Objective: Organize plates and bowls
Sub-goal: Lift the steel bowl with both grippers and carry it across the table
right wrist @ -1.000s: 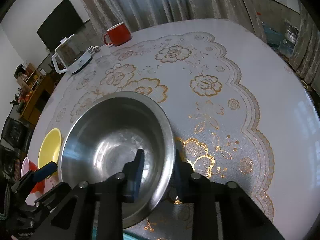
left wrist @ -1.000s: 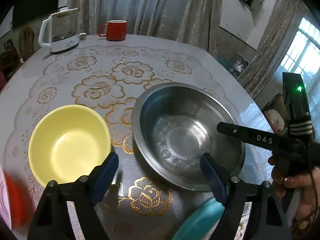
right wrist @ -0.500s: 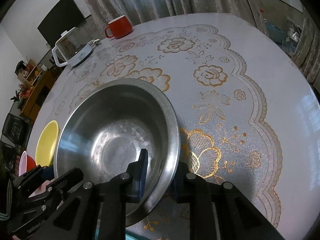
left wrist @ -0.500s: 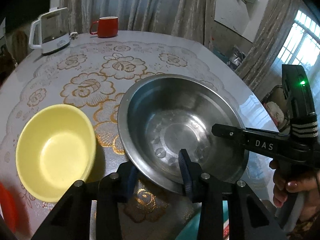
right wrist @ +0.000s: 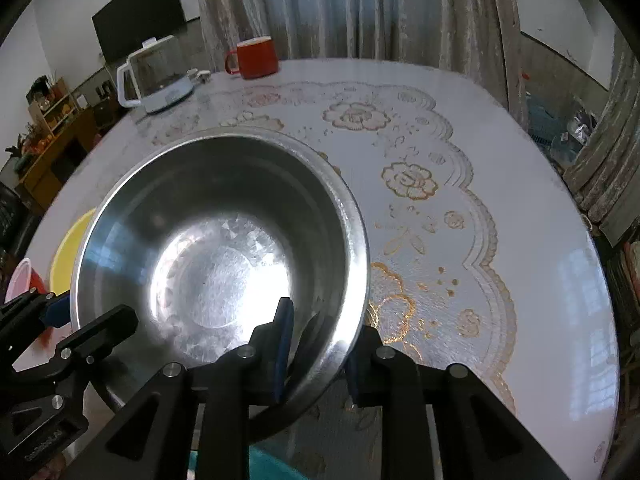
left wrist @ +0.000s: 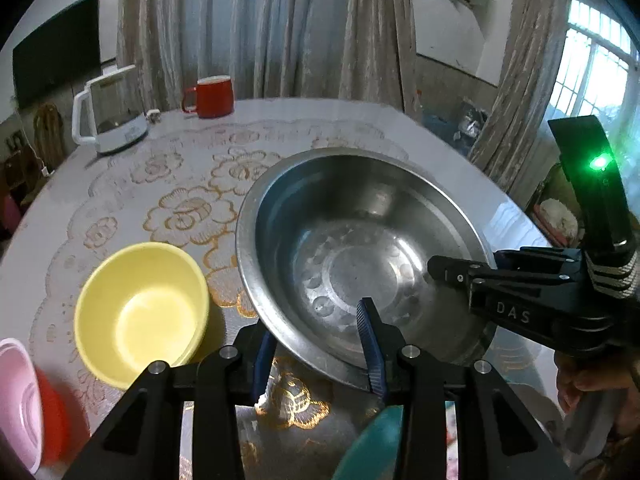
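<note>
A: Two grips share one load here. Our left gripper [left wrist: 320, 354] at the bottom of the left wrist view straddles the near rim of the steel basin [left wrist: 360, 248], one blue pad inside the wall and one outside beneath it, jaws drawn narrow onto the metal. Our right gripper [right wrist: 316, 354] does the same at the bottom centre of the right wrist view, clamped on the rim of the steel basin [right wrist: 216, 236].

B: So we move both hands as one. If one hand rises ahead of the other, we judge the thin rim could slip out of the pads, and polished steel gives little friction.

A: Agreed. We keep the basin level and carry it low. Where does it lie otherwise?

B: It fills the middle of both views, and it appears tilted, near edge raised. Whether its far edge touches the table [right wrist: 460, 128] we cannot tell.

A: A teal dish [left wrist: 372, 444] peeks out at the bottom edge under our left fingers. Just left of the basin sits the yellow bowl [left wrist: 140, 312], then a pink bowl [left wrist: 16, 396] over a red one at the lower left edge.

B: We likely nest those inside the basin afterwards. Farther up, at the upper left, stand the kettle [left wrist: 110, 110] and red mug [left wrist: 210, 97], well apart from our work.
</note>
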`<action>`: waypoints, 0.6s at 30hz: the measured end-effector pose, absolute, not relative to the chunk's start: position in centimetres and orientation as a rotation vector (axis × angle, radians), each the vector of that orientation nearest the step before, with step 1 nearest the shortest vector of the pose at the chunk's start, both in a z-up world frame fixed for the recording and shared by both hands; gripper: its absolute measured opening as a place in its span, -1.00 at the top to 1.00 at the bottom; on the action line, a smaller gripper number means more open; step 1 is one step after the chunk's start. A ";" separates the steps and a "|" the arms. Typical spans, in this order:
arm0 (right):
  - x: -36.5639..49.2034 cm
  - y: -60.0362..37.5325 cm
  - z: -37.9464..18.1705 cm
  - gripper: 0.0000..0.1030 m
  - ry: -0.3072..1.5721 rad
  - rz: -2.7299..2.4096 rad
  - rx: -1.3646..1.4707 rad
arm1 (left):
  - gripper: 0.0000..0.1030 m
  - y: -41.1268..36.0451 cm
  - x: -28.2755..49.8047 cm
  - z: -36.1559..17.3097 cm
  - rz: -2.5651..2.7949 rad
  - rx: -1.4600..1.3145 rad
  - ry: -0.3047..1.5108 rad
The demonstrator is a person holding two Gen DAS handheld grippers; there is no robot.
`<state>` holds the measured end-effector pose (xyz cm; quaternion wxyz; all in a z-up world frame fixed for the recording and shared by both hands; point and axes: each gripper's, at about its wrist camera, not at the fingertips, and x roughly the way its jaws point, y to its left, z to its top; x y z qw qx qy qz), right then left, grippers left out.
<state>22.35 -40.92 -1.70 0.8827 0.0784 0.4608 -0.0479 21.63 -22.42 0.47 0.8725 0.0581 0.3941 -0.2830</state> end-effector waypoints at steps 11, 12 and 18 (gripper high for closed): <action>18.0 -38.8 1.2 0.57 0.906 -0.073 0.184 | 0.22 -19.4 17.4 2.3 -0.580 0.079 0.777; 17.4 -38.3 1.4 0.57 0.902 -0.068 0.183 | 0.22 -18.9 16.8 2.5 -0.576 0.081 0.768; 14.1 -35.8 2.8 0.56 0.868 -0.028 0.191 | 0.22 -16.1 14.2 3.3 -0.560 0.040 0.747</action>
